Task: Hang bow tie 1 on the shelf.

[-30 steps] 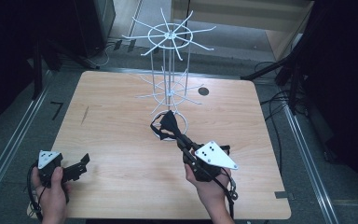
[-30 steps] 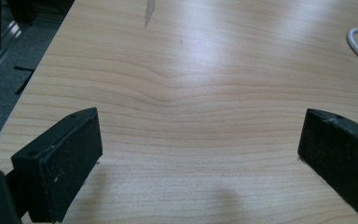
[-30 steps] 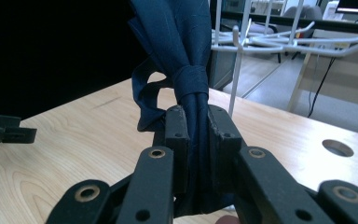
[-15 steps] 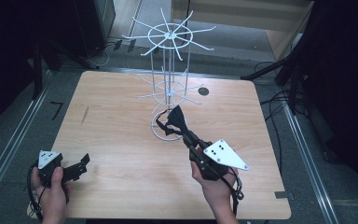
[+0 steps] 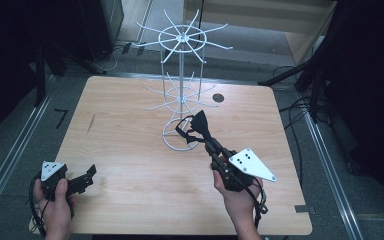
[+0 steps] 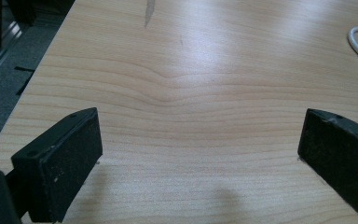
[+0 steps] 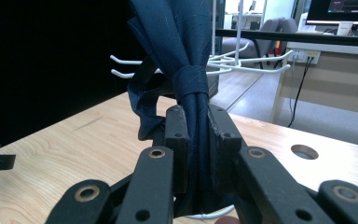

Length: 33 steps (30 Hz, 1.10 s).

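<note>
A dark navy bow tie (image 5: 196, 128) (image 7: 186, 60) with a thin strap loop is held up off the table, close in front of the white wire rack (image 5: 181, 85). My right gripper (image 5: 211, 145) (image 7: 196, 140) is shut on the bow tie just below its knot, its jaws pressed against the fabric. The rack's lower hooks (image 7: 242, 65) show right behind the tie in the right gripper view. My left gripper (image 5: 89, 174) (image 6: 198, 144) rests low over the table's near left corner, its jaws wide apart with bare wood between them.
The wooden table (image 5: 130, 150) has a round cable hole (image 5: 218, 98) at the back right and a dark scratch (image 5: 90, 123) at the left. The rack's ring base (image 5: 172, 141) stands mid-table. Metal rails and cables run along the floor at both sides.
My right gripper has carried the bow tie forward and up toward the rack, tilting the tie more upright. The left gripper has stayed in place.
</note>
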Each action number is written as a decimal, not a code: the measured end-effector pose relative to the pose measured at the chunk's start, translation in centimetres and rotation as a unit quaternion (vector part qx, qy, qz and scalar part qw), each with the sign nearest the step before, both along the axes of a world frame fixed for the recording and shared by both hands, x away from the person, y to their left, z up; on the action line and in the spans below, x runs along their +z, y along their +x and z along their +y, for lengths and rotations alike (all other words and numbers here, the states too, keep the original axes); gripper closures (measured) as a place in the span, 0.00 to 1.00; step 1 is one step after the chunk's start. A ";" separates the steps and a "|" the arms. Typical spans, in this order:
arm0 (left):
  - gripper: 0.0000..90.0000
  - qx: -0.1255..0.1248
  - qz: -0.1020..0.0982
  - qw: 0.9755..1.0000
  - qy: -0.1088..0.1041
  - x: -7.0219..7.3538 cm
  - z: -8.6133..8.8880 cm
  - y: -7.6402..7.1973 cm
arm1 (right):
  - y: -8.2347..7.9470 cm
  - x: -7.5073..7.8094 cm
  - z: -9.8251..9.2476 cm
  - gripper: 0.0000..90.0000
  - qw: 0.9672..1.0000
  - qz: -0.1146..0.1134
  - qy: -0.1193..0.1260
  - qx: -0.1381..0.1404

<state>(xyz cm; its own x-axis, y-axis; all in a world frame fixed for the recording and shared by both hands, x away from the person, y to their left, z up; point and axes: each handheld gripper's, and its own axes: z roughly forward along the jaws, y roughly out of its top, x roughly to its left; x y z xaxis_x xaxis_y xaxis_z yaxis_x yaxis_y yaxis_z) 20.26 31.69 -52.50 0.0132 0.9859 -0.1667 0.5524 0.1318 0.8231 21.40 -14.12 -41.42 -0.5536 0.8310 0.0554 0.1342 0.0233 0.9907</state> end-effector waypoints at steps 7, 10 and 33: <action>0.00 0.001 -0.001 1.000 0.001 0.0 0.0 0.0 | -0.3 0.3 -0.6 0.90 1.000 -0.002 0.003 -0.004; 0.00 0.001 -0.001 1.000 0.001 0.0 0.0 0.0 | -0.5 0.4 -0.7 0.90 1.000 -0.004 0.004 -0.003; 0.00 0.001 -0.001 1.000 0.003 0.0 -0.1 0.0 | 0.5 0.3 -2.2 0.90 1.000 0.007 0.009 -0.018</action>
